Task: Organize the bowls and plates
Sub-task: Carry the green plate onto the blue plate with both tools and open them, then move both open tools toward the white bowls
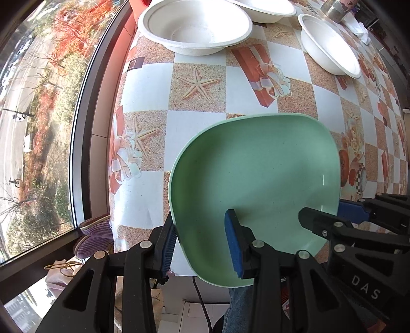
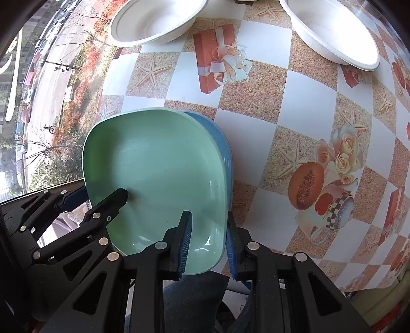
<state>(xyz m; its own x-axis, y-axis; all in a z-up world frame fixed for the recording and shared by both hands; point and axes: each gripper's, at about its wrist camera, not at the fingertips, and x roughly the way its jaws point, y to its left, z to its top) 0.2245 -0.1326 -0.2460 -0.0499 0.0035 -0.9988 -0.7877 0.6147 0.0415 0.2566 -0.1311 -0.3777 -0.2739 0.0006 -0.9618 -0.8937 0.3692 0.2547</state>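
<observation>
Nearest my lenses are the blue-padded fingers themselves. On the left side, my left gripper [image 1: 203, 238] straddles the near-left rim of the green plate [image 1: 256, 184], one pad outside the rim and one inside the well; the jaws look parted, with a gap between the inner pad and the rim, so I read them as not yet clenched on it. Moving right, my right gripper [image 2: 207, 243] brackets the plate's near-right rim in the same way, jaws set either side with daylight showing, so I judge it released too. The green plate sits at the near edge of the surface [image 1: 200, 120], partly overhanging it toward me.

To do this step well, I'd seat the plate squarely before letting go, then back both sets of fingers out low and straight so neither pad drags the rim sideways off the edge.

Only the right wrist view shows a blue plate [image 2: 220, 138] underneath the green one, its edge peeking out on the right, so the green plate is stacked, slightly offset. The left view hides that, but it alone shows a third white bowl [image 1: 269, 7] at the far edge behind the two white bowls [image 1: 194, 25] [image 1: 330, 48], well apart from the stack.
</observation>
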